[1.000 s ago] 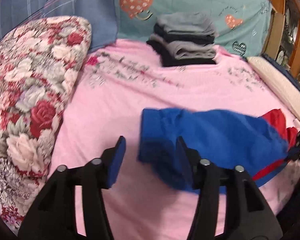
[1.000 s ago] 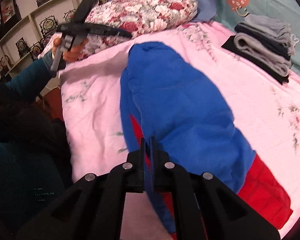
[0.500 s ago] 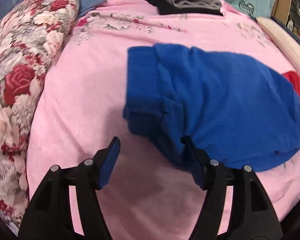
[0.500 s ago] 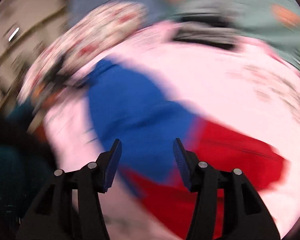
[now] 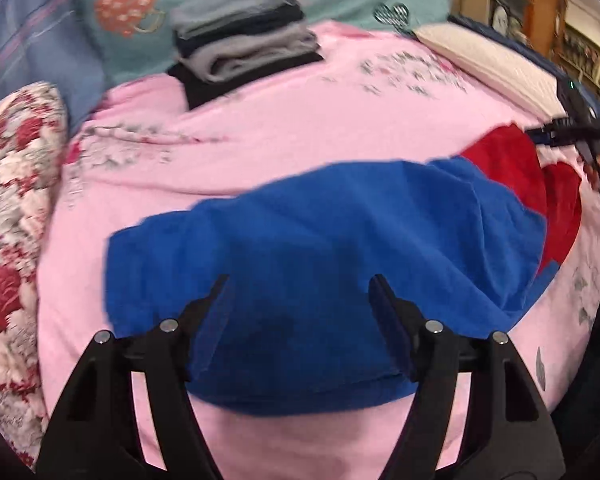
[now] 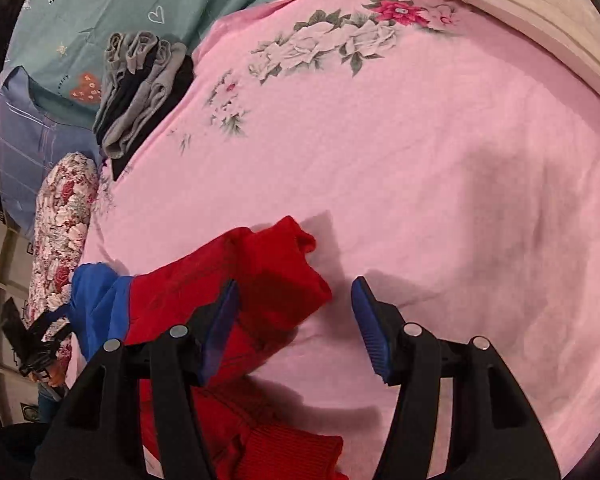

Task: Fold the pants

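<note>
The left hand-held gripper (image 5: pixel 298 300) hung wide apart, holding nothing, over the blue part of the pants (image 5: pixel 320 272) on the bed (image 5: pixel 300 128); the right hand-held gripper (image 6: pixel 294 312) also gaped empty. Its left finger overlapped the red cuff (image 6: pixel 276 272).

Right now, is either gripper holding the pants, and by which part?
Neither. The left gripper is open over the blue part of the pants; the right gripper is open beside the red cuff.
</note>
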`<state>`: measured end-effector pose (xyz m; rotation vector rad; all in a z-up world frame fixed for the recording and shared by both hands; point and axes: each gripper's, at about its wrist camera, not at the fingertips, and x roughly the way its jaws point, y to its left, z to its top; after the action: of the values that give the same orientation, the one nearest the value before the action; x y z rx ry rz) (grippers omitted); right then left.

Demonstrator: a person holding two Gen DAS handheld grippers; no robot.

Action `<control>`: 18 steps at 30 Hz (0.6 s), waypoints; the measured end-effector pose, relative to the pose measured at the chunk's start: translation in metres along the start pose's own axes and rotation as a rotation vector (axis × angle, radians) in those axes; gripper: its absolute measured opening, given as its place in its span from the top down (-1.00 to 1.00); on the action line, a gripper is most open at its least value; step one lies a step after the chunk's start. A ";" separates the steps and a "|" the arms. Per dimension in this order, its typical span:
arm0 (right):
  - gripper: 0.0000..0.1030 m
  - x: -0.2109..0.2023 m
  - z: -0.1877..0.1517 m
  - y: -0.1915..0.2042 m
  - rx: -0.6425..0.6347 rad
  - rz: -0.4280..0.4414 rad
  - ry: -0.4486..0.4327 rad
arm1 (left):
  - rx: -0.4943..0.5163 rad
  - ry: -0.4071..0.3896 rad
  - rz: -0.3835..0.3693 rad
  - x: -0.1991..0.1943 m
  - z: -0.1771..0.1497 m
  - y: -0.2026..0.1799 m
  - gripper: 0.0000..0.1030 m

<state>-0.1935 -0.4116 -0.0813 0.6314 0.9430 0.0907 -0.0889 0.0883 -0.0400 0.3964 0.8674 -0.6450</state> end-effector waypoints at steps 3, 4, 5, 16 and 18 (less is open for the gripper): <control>0.27 0.004 -0.002 0.013 -0.070 -0.036 -0.005 | 0.020 0.069 -0.002 0.026 -0.004 -0.014 -0.38; 0.48 0.002 -0.003 0.017 -0.077 -0.035 -0.006 | 0.020 0.084 0.001 0.032 -0.006 -0.016 -0.38; 0.62 0.000 -0.004 0.021 -0.078 -0.033 -0.012 | 0.013 0.101 -0.002 0.038 -0.008 -0.016 -0.38; 0.90 -0.108 -0.010 0.149 -0.229 0.013 -0.192 | -0.001 0.104 0.013 0.027 -0.020 0.021 -0.37; 0.90 -0.118 -0.012 0.149 -0.194 0.000 -0.206 | -0.019 0.109 0.028 0.024 -0.022 0.033 -0.36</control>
<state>-0.2445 -0.3241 0.0795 0.4515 0.7247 0.1136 -0.0680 0.1168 -0.0707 0.4294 0.9688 -0.5929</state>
